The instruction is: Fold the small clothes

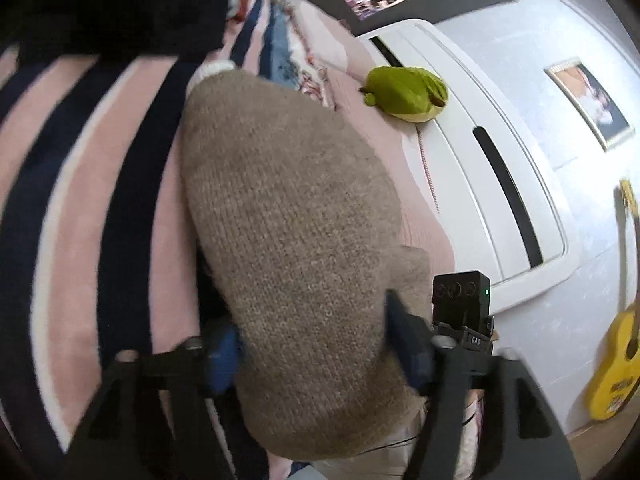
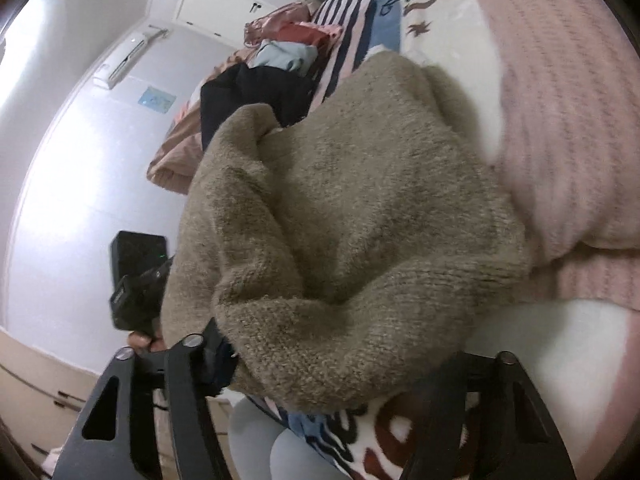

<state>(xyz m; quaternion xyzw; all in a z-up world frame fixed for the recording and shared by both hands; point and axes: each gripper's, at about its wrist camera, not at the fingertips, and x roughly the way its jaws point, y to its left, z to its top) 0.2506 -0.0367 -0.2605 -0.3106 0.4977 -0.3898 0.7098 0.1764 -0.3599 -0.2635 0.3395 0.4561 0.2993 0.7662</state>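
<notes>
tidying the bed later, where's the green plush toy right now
In the left wrist view, the green plush toy lies upper right, on the pink bedding beside the white headboard, beyond the brown sweater.

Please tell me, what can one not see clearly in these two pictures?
- Left wrist view: the brown knitted sweater covers the left gripper, so any grip is unclear.
- Right wrist view: the sweater hides the right gripper fingertips.
- Left wrist view: the yellow guitar is cut off by the edge.

Green plush toy [image 1: 406, 94] on pink bedspread [image 1: 352, 92], yellow guitar [image 1: 614, 376] against wall (upright), framed picture [image 1: 590, 102]
</notes>
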